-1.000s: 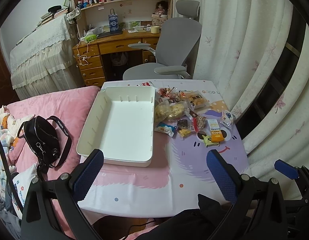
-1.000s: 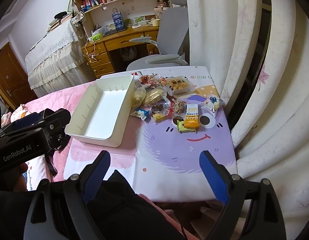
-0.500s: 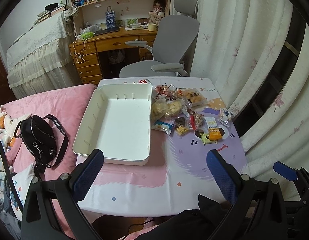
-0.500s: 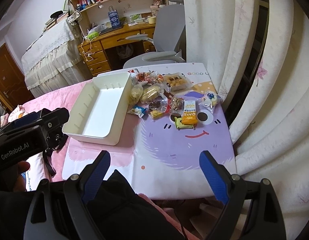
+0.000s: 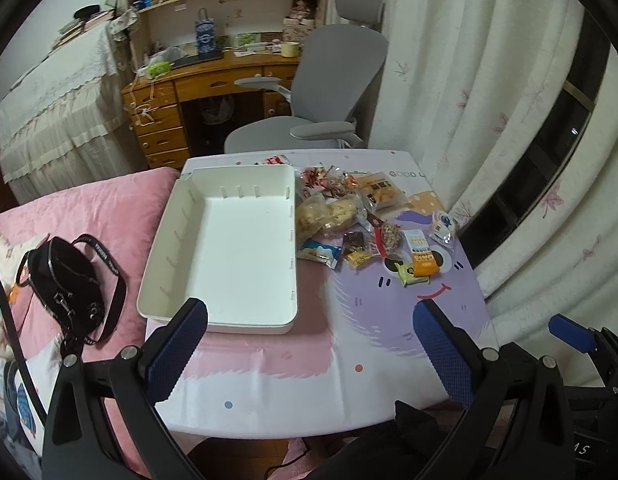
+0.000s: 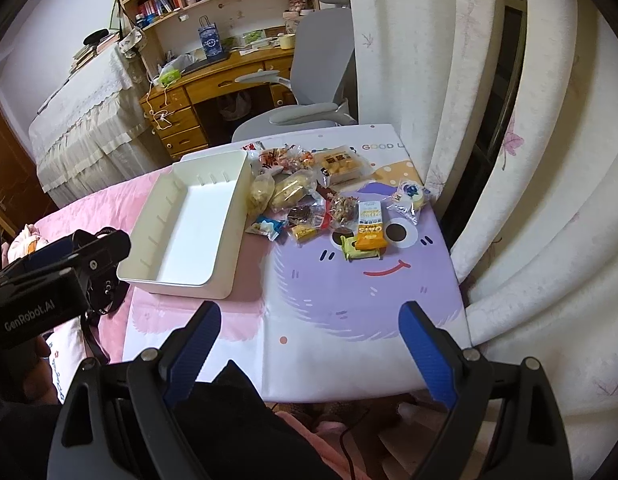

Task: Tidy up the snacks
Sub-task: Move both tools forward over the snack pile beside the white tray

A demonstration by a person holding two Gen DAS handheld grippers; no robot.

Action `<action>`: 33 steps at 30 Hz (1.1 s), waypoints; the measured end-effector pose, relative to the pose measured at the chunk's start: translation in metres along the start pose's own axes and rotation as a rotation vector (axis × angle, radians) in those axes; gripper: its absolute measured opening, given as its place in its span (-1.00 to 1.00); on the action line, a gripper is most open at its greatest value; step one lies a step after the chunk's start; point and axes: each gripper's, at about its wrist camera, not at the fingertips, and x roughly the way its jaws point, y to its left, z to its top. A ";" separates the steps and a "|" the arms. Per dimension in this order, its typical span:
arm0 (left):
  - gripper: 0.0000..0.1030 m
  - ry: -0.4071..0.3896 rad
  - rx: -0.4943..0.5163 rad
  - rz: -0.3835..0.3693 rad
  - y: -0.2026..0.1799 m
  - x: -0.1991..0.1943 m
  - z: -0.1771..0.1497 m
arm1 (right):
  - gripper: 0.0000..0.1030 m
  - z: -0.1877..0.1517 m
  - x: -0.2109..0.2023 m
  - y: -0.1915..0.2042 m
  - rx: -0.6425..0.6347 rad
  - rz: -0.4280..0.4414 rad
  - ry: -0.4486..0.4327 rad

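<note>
Left gripper (image 5: 309, 336): we see both blue pads spread wide with nothing between them, hanging over the near edge of the table (image 5: 269, 384) and well short of any snack.
Right gripper (image 6: 309, 340): jaws likewise wide and empty, poised above the near part of the purple cartoon cloth, apart from every packet.
White tray (image 5: 229, 240): it sits on the left half of the table with its slotted walls bare; we find nothing in it.
Snacks (image 5: 369, 224): all lie loose in a cluster just right of the tray, some touching its right wall, such as the pale puffed bags (image 5: 329, 214). The orange oat bar (image 6: 371, 226) and the green wrapped piece (image 6: 359, 249) are the nearest to the right gripper.
Progress: we judge the task not yet begun in effect, since no packet is in the tray and none is held. The whole pile is left to move.
Likely first pick: we would guess the oat bar or the green piece, being at the open near edge of the cluster.
Only in the left view: the black handbag (image 5: 65, 280) lying whole on the pink bedding beside the tray, and a red packet peeking over the tray's far wall.
Only in the right view: the left gripper's black body, printed with a brand name, which covers most of that handbag.
Shared blind spot: neither view shows the hands that carry the grippers.
</note>
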 end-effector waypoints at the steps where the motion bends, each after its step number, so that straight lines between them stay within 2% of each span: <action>1: 0.99 0.005 0.008 -0.006 0.002 0.002 0.001 | 0.77 0.001 0.002 0.000 0.007 -0.003 0.001; 11: 0.98 0.070 0.042 -0.058 0.017 0.024 -0.002 | 0.77 0.003 0.011 -0.001 0.120 -0.025 -0.003; 16: 0.99 0.074 0.066 -0.075 0.019 0.032 0.001 | 0.77 0.002 0.017 -0.008 0.189 -0.016 0.015; 33: 0.99 0.095 0.181 -0.162 -0.018 0.061 0.022 | 0.77 0.010 0.034 -0.042 0.335 -0.010 0.054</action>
